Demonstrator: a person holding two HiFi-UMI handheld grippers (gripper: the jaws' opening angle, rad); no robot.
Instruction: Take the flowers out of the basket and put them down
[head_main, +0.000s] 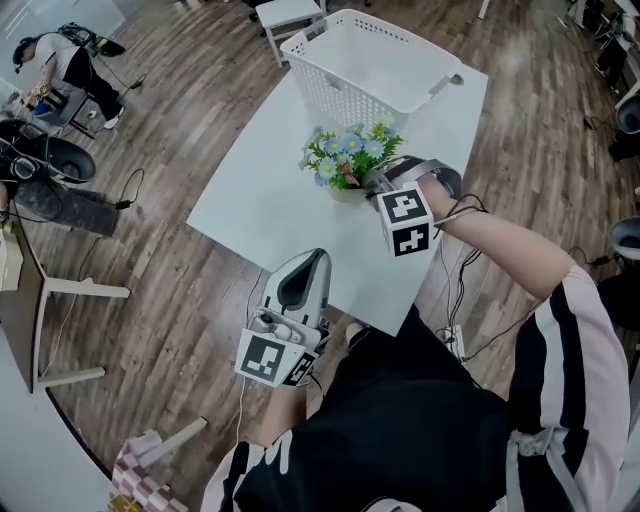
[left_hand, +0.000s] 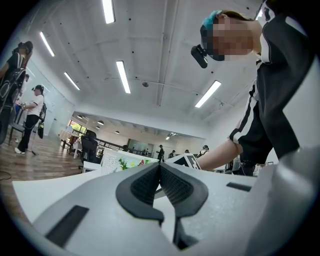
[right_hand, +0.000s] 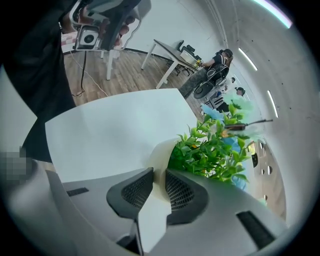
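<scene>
Head view shows the white bench (head_main: 250, 215) with the white basket (head_main: 375, 65) standing empty at its far end. The flowers (head_main: 350, 155) are already out of it, well apart from the basket and over the middle of the bench, in their small pale pot (head_main: 346, 193).

The step in hand looks like the set-down itself. From this angle it is hard to say whether the pot's base rests on the bench or hangs just above it. The next move probably calls for the pot to be seated flat and upright, and for the jaws to part only once it bears its own weight, so that the tall, top-heavy bunch does not tip.

The right hand-held gripper (right_hand: 159, 175) points steeply down, its jaws part-way closed and clamped on the pot's wall (right_hand: 152, 152), one pad either side, with the green leaves (right_hand: 215, 145) just beyond.

The left hand-held gripper (left_hand: 160, 169) is held level near the person's body, jaws together, with nothing between them.
</scene>
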